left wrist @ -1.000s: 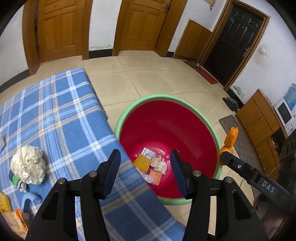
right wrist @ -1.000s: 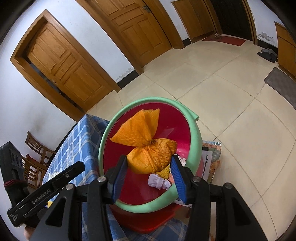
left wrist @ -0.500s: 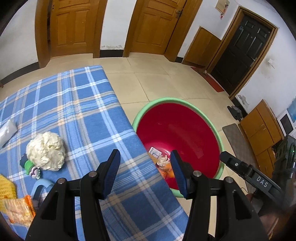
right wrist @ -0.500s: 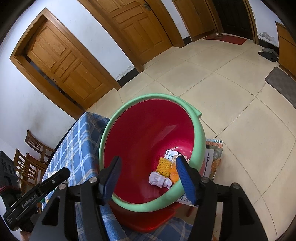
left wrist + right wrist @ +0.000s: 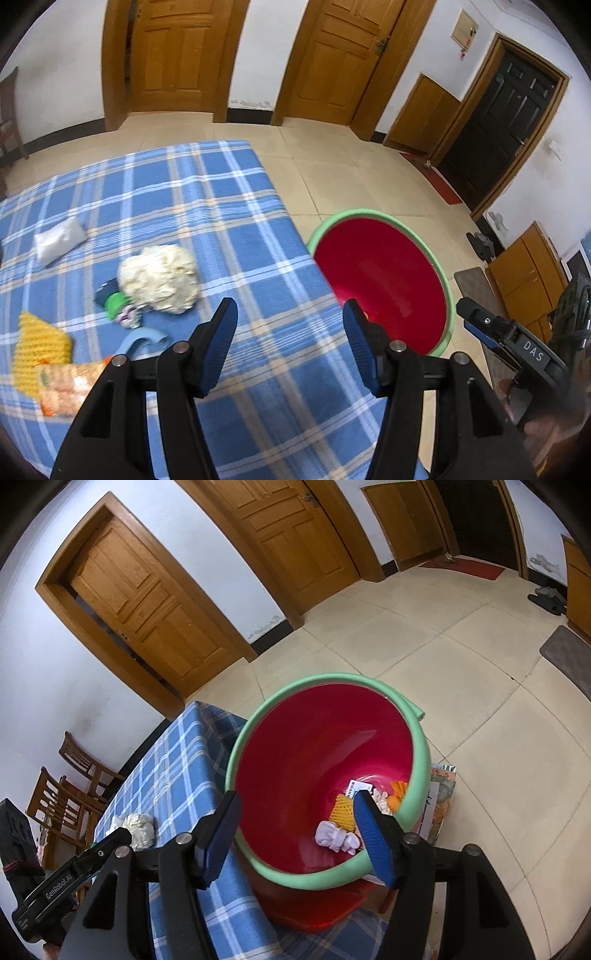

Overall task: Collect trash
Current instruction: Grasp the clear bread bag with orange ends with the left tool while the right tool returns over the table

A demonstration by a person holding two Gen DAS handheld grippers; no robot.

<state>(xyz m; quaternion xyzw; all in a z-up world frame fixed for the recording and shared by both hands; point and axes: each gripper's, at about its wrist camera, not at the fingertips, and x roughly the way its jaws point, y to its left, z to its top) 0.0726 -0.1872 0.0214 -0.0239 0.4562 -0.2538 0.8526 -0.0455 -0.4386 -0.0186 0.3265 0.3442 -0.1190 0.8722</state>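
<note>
orange bag dropped in the basin, left gripper back over the table

since the earlier frame the orange mesh bag (image 5: 398, 794) left your right gripper (image 5: 295, 834) and lay at the bottom of the red basin (image 5: 314, 746), against the far wall under the green rim. your right gripper's jaws had just been opening, and nothing was between them; the fingers were released and stood apart above the near rim of the basin. your left gripper (image 5: 290, 345) had swung away from the basin and was now over the blue checked tablecloth (image 5: 192, 206). its jaws had opened a little further too, they were spread and empty.

in the basin, beside the orange bag, you had a yellow net piece (image 5: 341, 810), a white crumpled tissue (image 5: 334, 836) and a small white card with a barcode (image 5: 358, 787). all were close together on the bottom.

on the table the trash still waited, to the left of your left gripper. a crumpled cream paper ball (image 5: 159, 278) lay near the middle, touching a small green and dark object (image 5: 116, 304). a clear plastic packet (image 5: 59, 242) lay further back, well apart. near the table edge were a yellow net (image 5: 38, 349), an orange snack wrapper (image 5: 64, 384) just beside it, and a light blue strip (image 5: 142, 341).
</note>
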